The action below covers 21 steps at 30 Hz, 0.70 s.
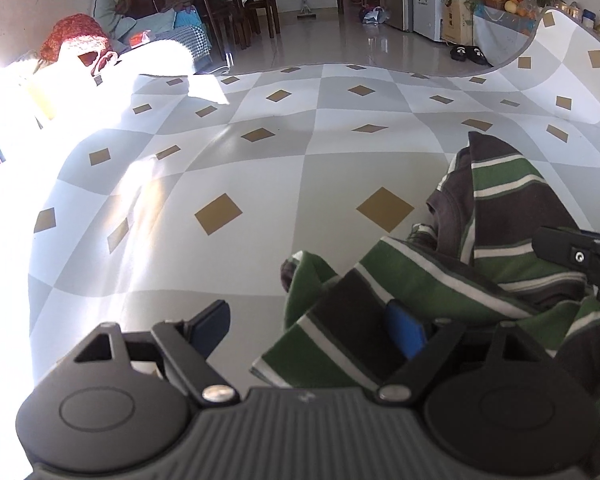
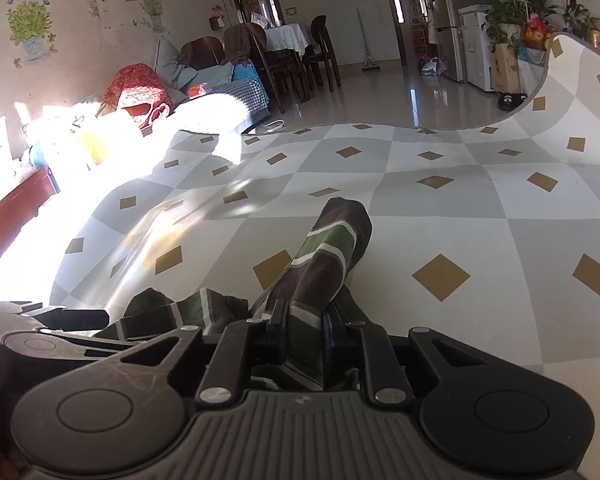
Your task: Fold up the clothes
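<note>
**A:** Where does the striped shirt (image 1: 512,216) lie from the left tongs (image 1: 312,330)?

**B:** To their right and slightly ahead. It's bunched on the table (image 1: 260,160), and one fold drapes across the right-hand blue pad (image 1: 406,332), while the other pad stands over bare cloth cover. Those tongs are spread wide, clamping nothing.

**A:** And the right tongs (image 2: 306,338)?

**B:** Pinched tight on the striped shirt (image 2: 324,256). A sleeve-like tube runs straight forward from between the pads, so its long axis follows the fingers. That hand is the nearer, already holding.

**A:** What's the fabric like?

**B:** Soft knit, limp, with brown, green and thin white bands. It creases into loose ridges. The checked tablecloth (image 2: 440,208) looks smooth and glossy, vinyl perhaps, with gold diamonds, so I'd expect the shirt to slide easily.

**A:** So the left must close rightward?

**B:** I judge so, onto that draped fold.
</note>
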Available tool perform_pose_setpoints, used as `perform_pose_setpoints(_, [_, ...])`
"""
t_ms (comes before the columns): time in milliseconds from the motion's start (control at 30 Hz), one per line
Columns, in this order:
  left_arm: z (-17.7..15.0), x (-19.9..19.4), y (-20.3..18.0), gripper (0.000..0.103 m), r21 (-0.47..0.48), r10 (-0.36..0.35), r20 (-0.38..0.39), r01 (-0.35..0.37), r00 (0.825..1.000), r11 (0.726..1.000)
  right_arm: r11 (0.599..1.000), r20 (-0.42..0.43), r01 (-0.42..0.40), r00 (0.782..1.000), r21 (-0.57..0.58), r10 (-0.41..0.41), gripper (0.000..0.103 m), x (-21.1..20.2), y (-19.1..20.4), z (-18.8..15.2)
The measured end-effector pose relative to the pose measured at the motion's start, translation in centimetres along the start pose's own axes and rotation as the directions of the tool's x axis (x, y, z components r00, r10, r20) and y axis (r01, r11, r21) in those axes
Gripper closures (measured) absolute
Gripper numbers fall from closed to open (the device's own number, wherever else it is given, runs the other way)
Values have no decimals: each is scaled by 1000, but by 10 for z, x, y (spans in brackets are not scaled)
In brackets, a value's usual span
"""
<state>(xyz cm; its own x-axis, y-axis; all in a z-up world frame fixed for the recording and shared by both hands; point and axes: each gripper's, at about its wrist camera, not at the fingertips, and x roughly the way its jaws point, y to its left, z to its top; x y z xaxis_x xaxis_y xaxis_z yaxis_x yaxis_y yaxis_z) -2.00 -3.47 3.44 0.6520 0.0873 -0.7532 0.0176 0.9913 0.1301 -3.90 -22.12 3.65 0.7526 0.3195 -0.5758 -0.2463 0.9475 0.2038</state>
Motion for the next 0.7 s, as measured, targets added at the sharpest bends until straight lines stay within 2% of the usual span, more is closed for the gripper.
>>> perform_pose_setpoints(200, [2, 3, 9, 19, -38, 29, 2, -29, 1000, 999, 999, -6, 40, 999, 13, -40, 85, 1, -7, 1])
perform_pose_setpoints(300, [2, 4, 15, 13, -62, 32, 3, -31, 999, 998, 998, -71, 44, 997, 49, -41, 61, 8, -13, -2])
perform_pose_setpoints(333, [3, 5, 17, 13, -70, 31, 2, -31, 1000, 997, 997, -90, 41, 995, 69, -34, 59, 10, -16, -3])
perform_pose_setpoints(433, [1, 6, 26, 8, -130, -31, -24, 28, 999, 991, 989, -120, 31, 993, 146, -13, 54, 12, -28, -4])
perform_pose_setpoints(567, [-3, 0, 31, 5, -166, -89, -56, 79, 994, 983, 972, -135, 24, 991, 233, 8, 52, 12, -40, -6])
perform_pose_setpoints(700, [-10, -3, 37, 1, -235, -169, -88, 144, 982, 961, 968, -134, 16, 991, 250, 18, 52, 11, -41, -5])
